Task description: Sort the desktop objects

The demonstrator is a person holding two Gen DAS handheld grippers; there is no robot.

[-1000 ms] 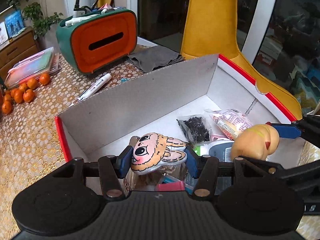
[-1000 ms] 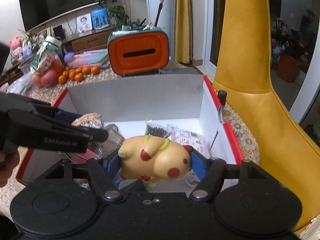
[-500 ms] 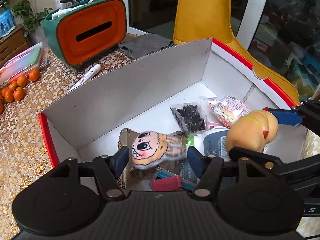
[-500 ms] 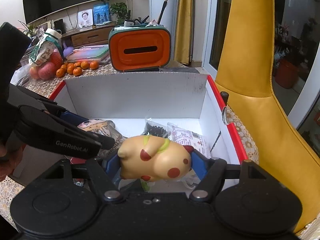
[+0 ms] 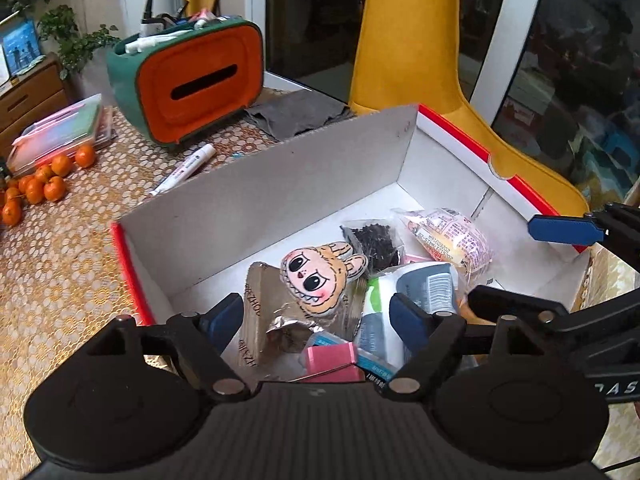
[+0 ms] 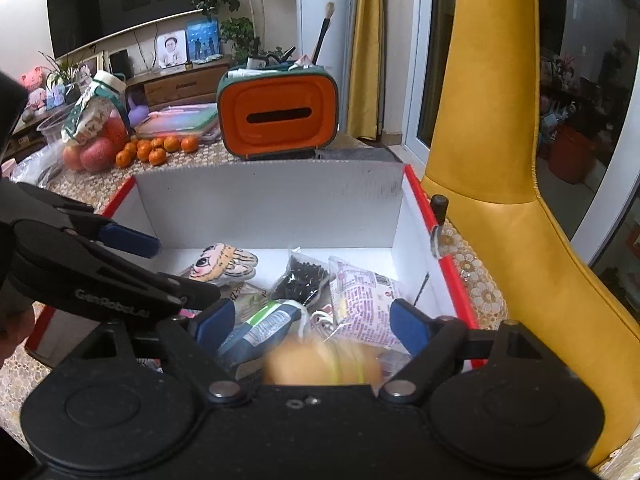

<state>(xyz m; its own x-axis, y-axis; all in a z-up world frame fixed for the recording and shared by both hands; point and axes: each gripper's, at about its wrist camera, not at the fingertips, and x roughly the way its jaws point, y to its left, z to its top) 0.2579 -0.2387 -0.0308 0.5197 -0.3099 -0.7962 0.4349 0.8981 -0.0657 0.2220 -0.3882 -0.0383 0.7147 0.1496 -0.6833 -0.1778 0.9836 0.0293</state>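
Seen from the left wrist, the left claw [image 5: 316, 316] is spread wide and grips nothing; the doll [image 5: 318, 278] lies free inside the box [image 5: 256, 200], propped on a foil pack [image 5: 260, 312] beside a pink block [image 5: 331, 362] and a tube [image 5: 412, 296]. A black packet [image 5: 374, 240] and a pink snack bag [image 5: 448, 236] lie further in. Outside the box, a marker [image 5: 185, 168], oranges [image 5: 44, 184] and an orange case [image 5: 192, 84] sit on the surface [image 5: 52, 276]. The doll rests tilted on the heap, so it might slide deeper when the pile is disturbed. Seen from the right wrist, the right claw [image 6: 312, 326] is likewise spread wide, and a blurred yellow toy [image 6: 322, 366] shows low between its fingers; the blur suggests it is dropping, though whether it has landed cannot be told. A toy falling onto the crowded heap could bounce, or knock the tube and snack bag askew. The two claws hang close together over the same end of the box, so a collision is possible if either swings sideways. The box's tall far wall and red rim stand between the claws and the marker left outside, and would have to be cleared on the way out.
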